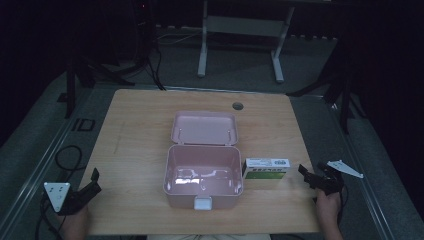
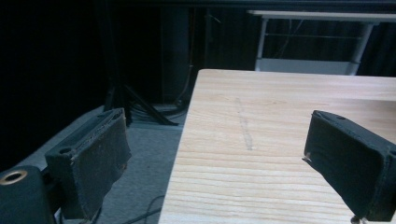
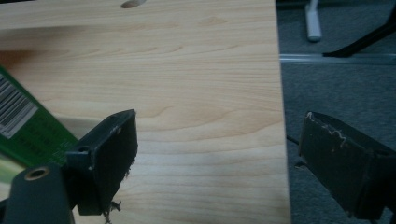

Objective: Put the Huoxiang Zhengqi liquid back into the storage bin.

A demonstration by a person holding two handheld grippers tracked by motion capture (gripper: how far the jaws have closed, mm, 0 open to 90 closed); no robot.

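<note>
A green-and-white carton (image 1: pixel 266 170) is seen lying flat on the table (image 1: pixel 135 145), touching the right wall of an open pink box (image 1: pixel 202 180) with its lid folded back. The right gripper (image 1: pixel 306 175) is held just right of the carton, jaws wide, nothing between them. The left gripper (image 1: pixel 93 181) is held at the table's near-left edge, jaws wide, empty.

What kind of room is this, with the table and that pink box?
Probably a lab or test room, dimly lit: a bare wooden table on grey carpet, cables trailing on the floor, and dark stands beside another desk frame.
</note>
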